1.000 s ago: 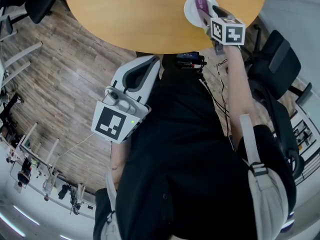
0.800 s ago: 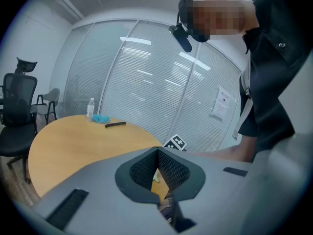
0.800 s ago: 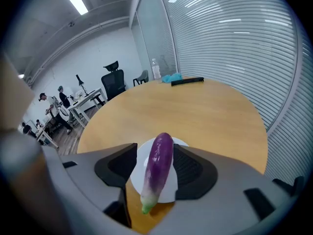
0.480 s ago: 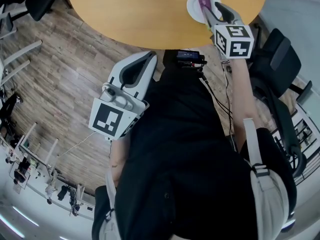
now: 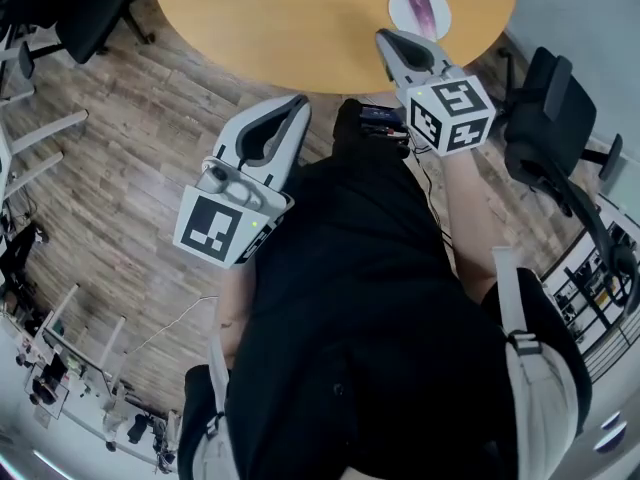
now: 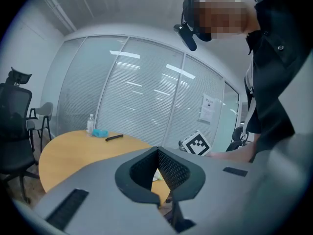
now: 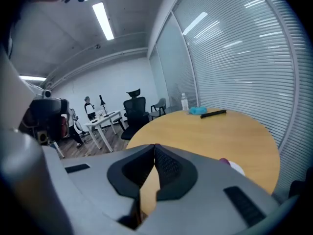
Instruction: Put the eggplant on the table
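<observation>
On the far right of the round wooden table [image 5: 300, 18], the purple eggplant [image 5: 421, 8] lies on a small white plate [image 5: 443, 20], close to the table's near edge. Neither gripper touches it.

The right gripper [image 5: 384, 36] is held out on a bare forearm [image 5: 470, 218] that reaches from the person's right side towards the table. Its tips sit at the table's near rim, just near and left of the plate, and its marker cube [image 5: 452, 114] faces up. Its jaws have just been closing and now meet tip to tip, with nothing between them. In the right gripper view it points slightly down across the tabletop, with the eggplant [image 7: 223, 160] and plate low at the right.

The left gripper [image 5: 299, 101] is held in front of the person's black top [image 5: 380, 308], over the wooden floor [image 5: 130, 158] and short of the table, angled towards it. Its jaws are also together and empty.
</observation>
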Tool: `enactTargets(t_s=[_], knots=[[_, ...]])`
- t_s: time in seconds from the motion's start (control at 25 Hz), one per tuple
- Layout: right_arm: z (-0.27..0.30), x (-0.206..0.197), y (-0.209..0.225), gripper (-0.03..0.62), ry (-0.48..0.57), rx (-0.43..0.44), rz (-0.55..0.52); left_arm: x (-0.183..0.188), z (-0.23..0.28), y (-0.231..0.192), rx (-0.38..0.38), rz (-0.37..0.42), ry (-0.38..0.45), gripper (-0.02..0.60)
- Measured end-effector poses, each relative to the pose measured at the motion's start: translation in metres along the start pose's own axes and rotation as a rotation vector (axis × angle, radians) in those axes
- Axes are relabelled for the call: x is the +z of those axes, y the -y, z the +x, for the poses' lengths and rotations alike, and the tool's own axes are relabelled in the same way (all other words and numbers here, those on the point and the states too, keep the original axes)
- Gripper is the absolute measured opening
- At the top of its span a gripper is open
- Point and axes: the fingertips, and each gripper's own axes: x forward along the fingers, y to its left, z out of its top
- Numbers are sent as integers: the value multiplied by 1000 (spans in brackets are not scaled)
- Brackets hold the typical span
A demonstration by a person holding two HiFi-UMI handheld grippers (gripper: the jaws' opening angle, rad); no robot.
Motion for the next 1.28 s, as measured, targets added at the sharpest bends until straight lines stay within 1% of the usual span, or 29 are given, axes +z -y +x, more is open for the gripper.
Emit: enactTargets(t_s=[0.16,0.28,0.44,0.6,0.72,0.88,0.96,1.04,1.12,1.2,1.28], knots=[[-7,3,-58,18,41,74,-36,4,-48,-9,22,23,50,11],[-8,12,-100,17,68,98,-51,7,-91,-17,37,40,94,11],[-6,23,-161,17,106,125,-96,-2,-152,-27,56,34,132,11],[-12,33,-215,17,147,132,-135,-7,-200,-34,51,37,151,11],[-26,31,-248,17,171,111,-139,-17,-227,-34,20,21,156,12],[-58,11,-280,17,170,97,-129,-32,-247,-19,-60,3,151,11],[-74,-3,-291,17,159,100,-121,-41,-253,-10,-92,1,131,11],[-89,-16,-293,17,153,90,-102,-49,-256,-1,-114,-3,103,11],[-103,-20,-290,17,163,76,-77,-49,-256,9,-140,-11,110,11],[-112,-17,-287,17,184,63,-67,-50,-256,13,-150,0,99,11],[-117,-11,-288,17,201,51,-88,-51,-255,15,-165,17,80,11]])
